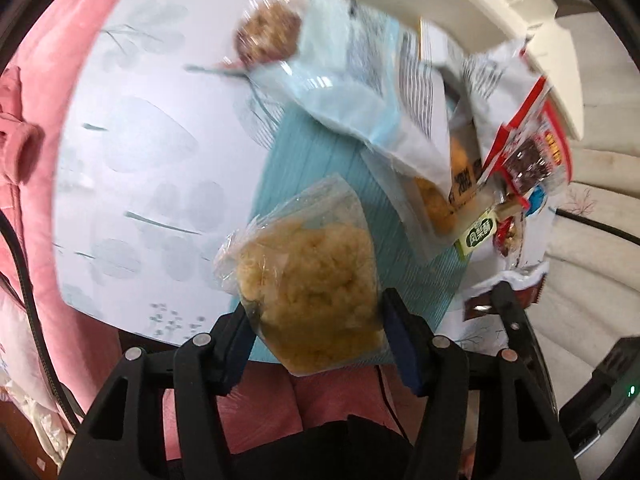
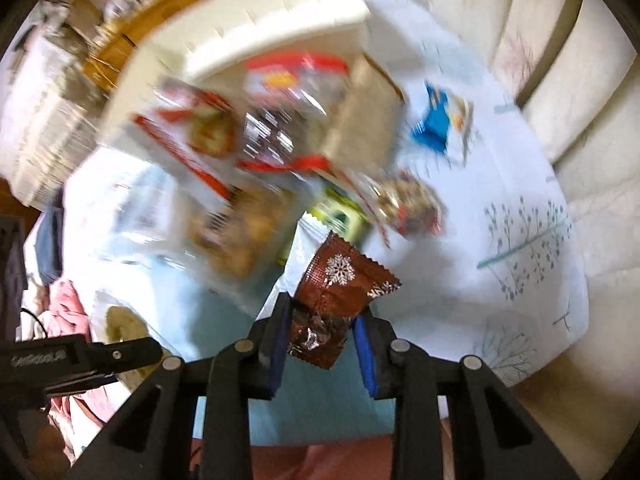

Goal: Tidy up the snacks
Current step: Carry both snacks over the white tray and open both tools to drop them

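My left gripper (image 1: 316, 320) is shut on a clear bag of yellow crumbly snack (image 1: 308, 276) and holds it above a light blue mat (image 1: 320, 160). My right gripper (image 2: 322, 324) is shut on a brown snowflake-print packet (image 2: 336, 292); it also shows at the right of the left wrist view (image 1: 504, 300). A heap of snack packs lies beyond: a pale blue and white bag (image 1: 360, 80), a red and white pack (image 1: 528, 148), a round brown snack pack (image 1: 268, 36). The right wrist view is blurred.
A white table with a leaf print (image 1: 152, 140) carries the mat. A cream-white shelf unit (image 1: 460, 0) stands behind the heap. A blue packet (image 2: 434, 120) lies apart on the table. Pink cloth (image 1: 36, 160) lies to the left. The left gripper shows in the right wrist view (image 2: 80, 360).
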The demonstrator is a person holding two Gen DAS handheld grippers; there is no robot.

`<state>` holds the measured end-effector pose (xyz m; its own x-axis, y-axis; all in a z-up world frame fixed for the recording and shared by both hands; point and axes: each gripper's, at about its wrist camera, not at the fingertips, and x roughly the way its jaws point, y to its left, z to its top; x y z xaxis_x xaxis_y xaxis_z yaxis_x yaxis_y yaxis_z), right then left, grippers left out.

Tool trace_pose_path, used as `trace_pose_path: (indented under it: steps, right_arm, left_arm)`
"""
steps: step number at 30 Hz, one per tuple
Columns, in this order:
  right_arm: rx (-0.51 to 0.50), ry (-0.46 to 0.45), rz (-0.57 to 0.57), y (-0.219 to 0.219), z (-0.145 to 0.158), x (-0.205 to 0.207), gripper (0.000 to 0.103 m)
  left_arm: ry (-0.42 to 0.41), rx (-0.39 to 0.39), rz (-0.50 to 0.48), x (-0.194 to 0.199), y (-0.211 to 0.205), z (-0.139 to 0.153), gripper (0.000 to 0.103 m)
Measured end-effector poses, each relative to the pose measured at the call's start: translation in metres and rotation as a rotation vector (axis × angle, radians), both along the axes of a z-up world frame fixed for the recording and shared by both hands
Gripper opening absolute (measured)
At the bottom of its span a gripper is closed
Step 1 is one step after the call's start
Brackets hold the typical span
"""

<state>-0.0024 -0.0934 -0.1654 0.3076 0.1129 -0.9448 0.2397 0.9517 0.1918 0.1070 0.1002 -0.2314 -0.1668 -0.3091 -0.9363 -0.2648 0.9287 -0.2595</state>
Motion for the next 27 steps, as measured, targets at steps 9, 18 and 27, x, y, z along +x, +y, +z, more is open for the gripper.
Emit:
trace_pose_path:
  steps: [9,18,27]
  right_arm:
    - [-0.009,-0.300,0.009,0.003,0.047,0.018,0.030]
    - [-0.045,-0.492,0.011,-0.005,0.083,0.057,0.030]
    - [-0.004,-0.527,0.043,-0.023,0.090,0.108,0.030]
  left_arm:
    - [-0.162,-0.023,-0.040,0.009,0.031,0.069,0.059]
    - [-0.326,-0.011,-0.082,0.043,0.016,0.113,0.059]
    - [-0.450,-0.036,-0.045,0.095,0.002,0.124,0.059]
